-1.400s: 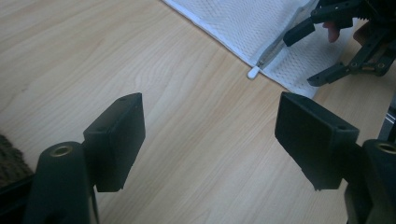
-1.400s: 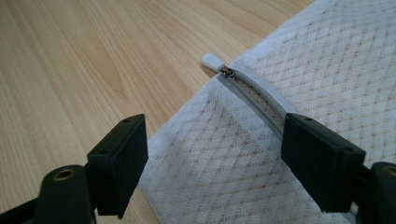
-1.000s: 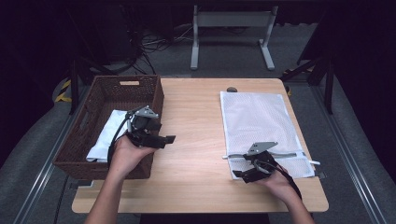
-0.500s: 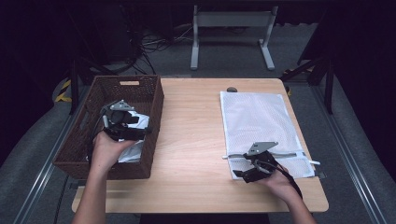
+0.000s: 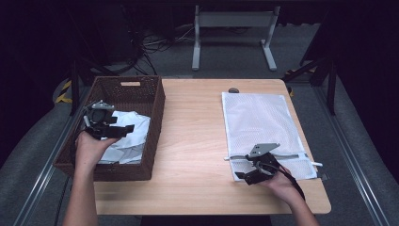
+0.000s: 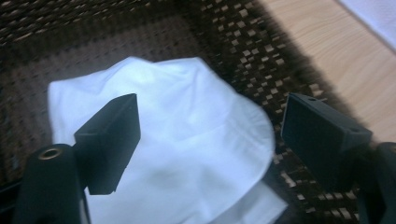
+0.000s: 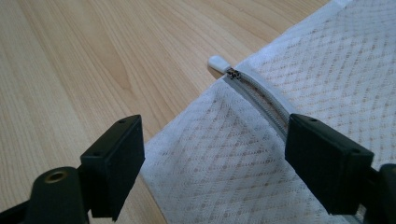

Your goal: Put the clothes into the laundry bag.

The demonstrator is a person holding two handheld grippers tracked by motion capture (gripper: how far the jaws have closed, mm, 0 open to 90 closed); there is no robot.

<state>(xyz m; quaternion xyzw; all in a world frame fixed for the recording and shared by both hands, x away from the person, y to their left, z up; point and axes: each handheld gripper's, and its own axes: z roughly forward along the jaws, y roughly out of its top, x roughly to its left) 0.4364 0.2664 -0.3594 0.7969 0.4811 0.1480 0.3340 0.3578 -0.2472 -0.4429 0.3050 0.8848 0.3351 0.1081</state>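
Two grippers, one per hand, both with jaws spread and nothing between them.

Left gripper (image 5: 111, 130): held over the wicker basket (image 5: 155, 106) at the table's left end. Seen in the left gripper view (image 6: 208, 140), its jaws stand wide apart above a white cloth (image 6: 173, 154) lying on the basket floor; whether the jaw tips touch the cloth cannot be told. In the high view the cloth (image 5: 127, 139) is crumpled and covers much of the basket's near half. Left hand (image 5: 91, 148) grips the tool from below, forearm entering from the bottom edge.

Right gripper (image 5: 249, 174): low over the near left corner of a white mesh laundry bag (image 5: 261, 122), grey plate on top. Seen in the right gripper view (image 7: 212, 156), its jaws are spread, the left one over bare wood, the right one over the mesh bag (image 7: 261, 154) beside the zipper (image 7: 261, 95). Zipper pull (image 7: 217, 62) sits at the bag's edge, just off the fabric.

Bag lies flat on the right half of the wooden table (image 5: 193, 136), well apart from the basket.
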